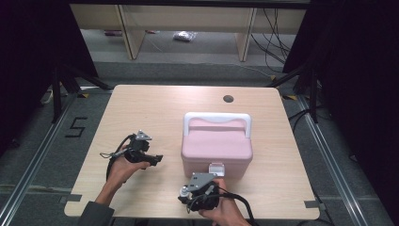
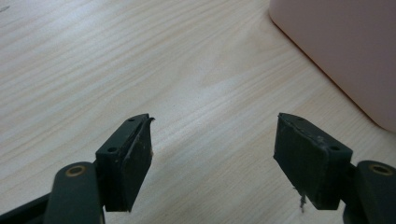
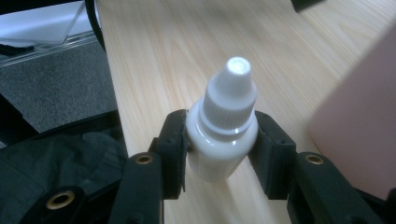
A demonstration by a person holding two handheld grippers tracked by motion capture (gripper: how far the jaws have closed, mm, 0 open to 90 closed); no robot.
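While my right gripper (image 3: 219, 140) pinches the small white dropper bottle (image 3: 224, 135) by its body, just beside the pink box (image 1: 216, 148), I judge it light, slick plastic; my left gripper (image 2: 212, 144) hangs spread and empty.

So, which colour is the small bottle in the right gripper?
White, cap included. The bottle shows best in the right gripper view.

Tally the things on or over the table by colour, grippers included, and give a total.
Pink: 1, the storage box with a white handle
White: 1, the dropper bottle, clamped in the right gripper
Black: 2, the right gripper and the left gripper, its jaws apart over bare wood
Total: 4
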